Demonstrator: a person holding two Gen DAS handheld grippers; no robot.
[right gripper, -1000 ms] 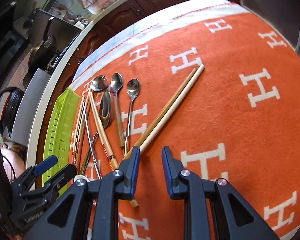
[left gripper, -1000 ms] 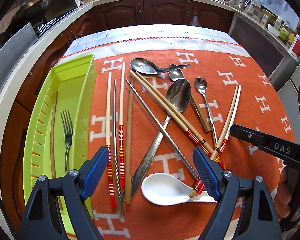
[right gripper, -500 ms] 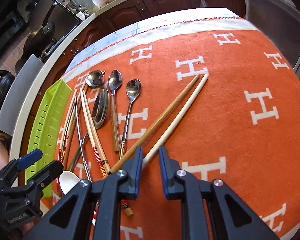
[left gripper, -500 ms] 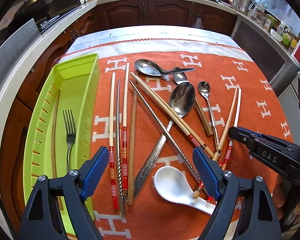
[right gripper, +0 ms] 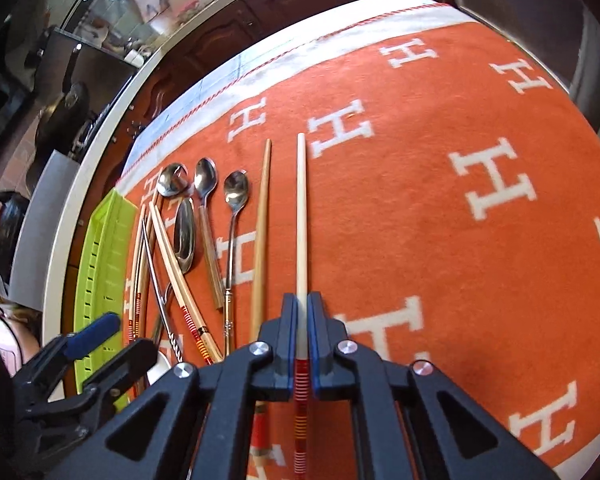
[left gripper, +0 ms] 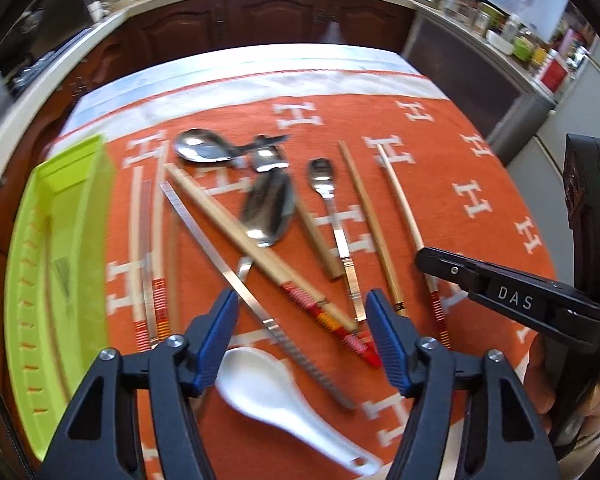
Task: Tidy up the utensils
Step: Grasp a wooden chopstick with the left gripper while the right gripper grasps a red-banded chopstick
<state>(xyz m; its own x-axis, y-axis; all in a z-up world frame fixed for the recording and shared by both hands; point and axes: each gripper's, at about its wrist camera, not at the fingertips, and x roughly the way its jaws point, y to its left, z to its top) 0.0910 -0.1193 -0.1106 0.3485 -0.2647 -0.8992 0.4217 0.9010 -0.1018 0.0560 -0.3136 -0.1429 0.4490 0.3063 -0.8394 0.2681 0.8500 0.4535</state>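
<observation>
Utensils lie scattered on an orange cloth [right gripper: 440,220]. My right gripper [right gripper: 301,312] is shut on a pale chopstick [right gripper: 301,216] just above its red-striped end; a tan chopstick [right gripper: 262,240] lies on the cloth just left of it. In the left wrist view my left gripper [left gripper: 302,332] hovers low over the pile, its jaws closing. A red-wrapped chopstick [left gripper: 260,252] and a metal chopstick [left gripper: 228,276] lie between its pads, untouched. A white ceramic spoon [left gripper: 268,388] lies just below them. The right gripper [left gripper: 428,258] reaches in from the right.
A lime green tray [left gripper: 60,240] with a blurred fork [left gripper: 62,276] stands at the cloth's left edge. Several steel spoons [left gripper: 268,208] and striped chopsticks [left gripper: 148,264] lie mid-cloth. Wooden cupboards [left gripper: 260,20] and a counter ring the table. The cloth's right half [right gripper: 480,160] is bare.
The right jaws closed onto the pale chopstick and swung it apart from the tan one. The left gripper shifted right over the pile and its jaws narrowed.
</observation>
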